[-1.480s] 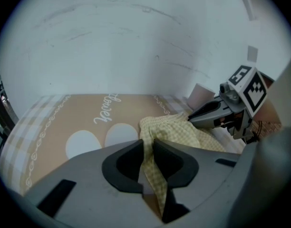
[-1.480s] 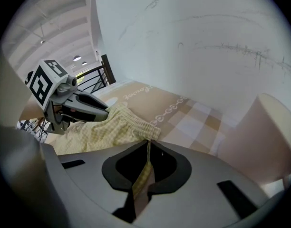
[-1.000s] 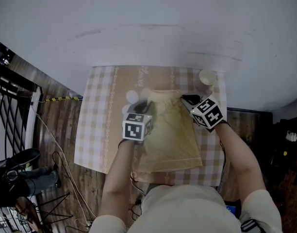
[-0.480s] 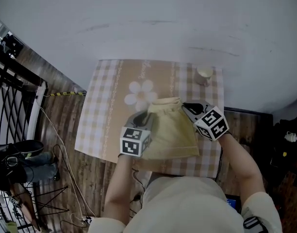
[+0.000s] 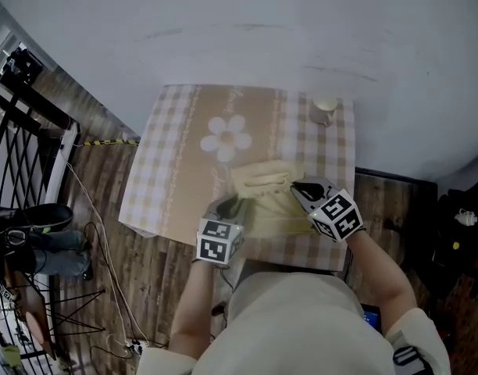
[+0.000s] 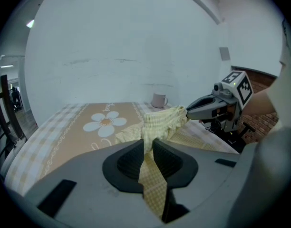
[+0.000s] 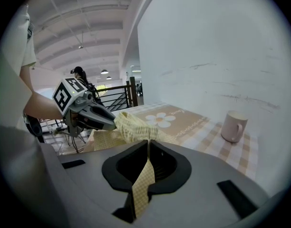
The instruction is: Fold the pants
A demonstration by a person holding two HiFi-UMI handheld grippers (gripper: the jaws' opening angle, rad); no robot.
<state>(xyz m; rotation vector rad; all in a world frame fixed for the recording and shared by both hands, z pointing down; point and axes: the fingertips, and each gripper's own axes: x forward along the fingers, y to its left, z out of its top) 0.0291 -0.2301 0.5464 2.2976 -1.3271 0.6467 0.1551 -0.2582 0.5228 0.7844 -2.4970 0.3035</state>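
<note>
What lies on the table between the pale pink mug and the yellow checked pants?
Only bare beige checked tablecloth separates the mug from the pants, per head view.

I see the pants (image 5: 264, 201) as pale yellow checked cloth with a gathered, ruffled waistband. They lie doubled over on the near part of the table (image 5: 165, 162). The waistband is raised and stretched between my left gripper (image 5: 228, 206) and right gripper (image 5: 298, 187), each clamped on fabric.
</note>
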